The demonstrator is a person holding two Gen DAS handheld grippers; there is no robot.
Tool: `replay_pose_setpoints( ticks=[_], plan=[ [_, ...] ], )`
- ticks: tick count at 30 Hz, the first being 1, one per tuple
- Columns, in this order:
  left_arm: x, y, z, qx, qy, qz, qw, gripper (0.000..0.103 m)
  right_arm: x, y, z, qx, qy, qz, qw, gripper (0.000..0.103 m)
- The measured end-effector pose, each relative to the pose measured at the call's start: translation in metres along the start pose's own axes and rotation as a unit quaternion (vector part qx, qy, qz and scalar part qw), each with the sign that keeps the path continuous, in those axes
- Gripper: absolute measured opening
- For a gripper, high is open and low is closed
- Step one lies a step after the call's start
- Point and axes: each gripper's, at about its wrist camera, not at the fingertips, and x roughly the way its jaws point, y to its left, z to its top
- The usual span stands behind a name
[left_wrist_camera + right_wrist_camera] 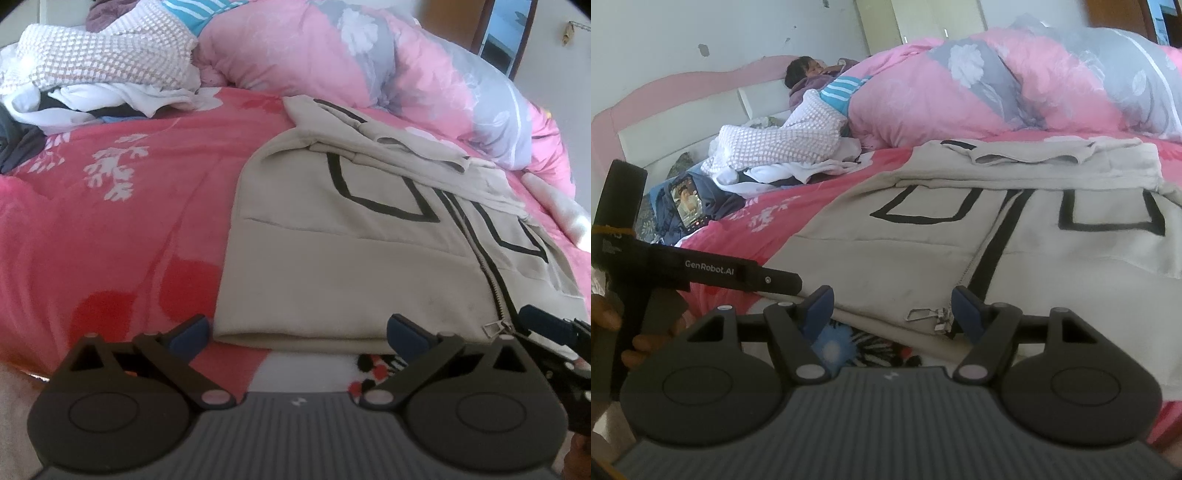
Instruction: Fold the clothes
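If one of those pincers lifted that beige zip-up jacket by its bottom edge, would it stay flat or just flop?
The beige jacket would probably flop: it is soft cloth, and its sleeves already lie folded and creased. It looks thick, so likely fairly heavy for a garment. The metal zipper pull would probably dangle.

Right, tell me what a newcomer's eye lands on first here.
First the beige jacket with black outlines, laid flat with its zip closed on the pink bedsheet, hem nearest both open tongs. Behind it a puffy pink and grey quilt is bunched up, and a heap of clothes sits at the far left.
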Motion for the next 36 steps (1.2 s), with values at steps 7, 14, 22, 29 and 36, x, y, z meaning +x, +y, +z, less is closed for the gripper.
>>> replay_pose_setpoints(
  ticks=[7,14,22,29,36],
  plan=[
    [-0.005,0.026,0.008,-0.037,0.003,0.036,0.9987,0.103,0.017,0.028,0.010,-0.080,-0.001,0.031,0.996,0.070],
    [-0.008,0.057,0.018,-0.097,0.005,0.046,0.9942,0.103,0.049,0.068,0.016,-0.186,0.005,0.063,0.981,0.069],
    [-0.011,0.062,0.023,-0.098,-0.014,0.038,0.9943,0.103,0.080,0.101,0.007,-0.279,0.029,0.073,0.957,0.062],
    [-0.005,0.066,0.026,-0.109,-0.009,0.020,0.9938,0.103,0.096,0.115,-0.001,-0.338,0.048,0.056,0.938,0.052],
    [-0.003,0.066,0.028,-0.115,-0.007,-0.015,0.9932,0.102,0.097,0.122,-0.002,-0.339,0.045,0.056,0.938,0.023]
  ],
)
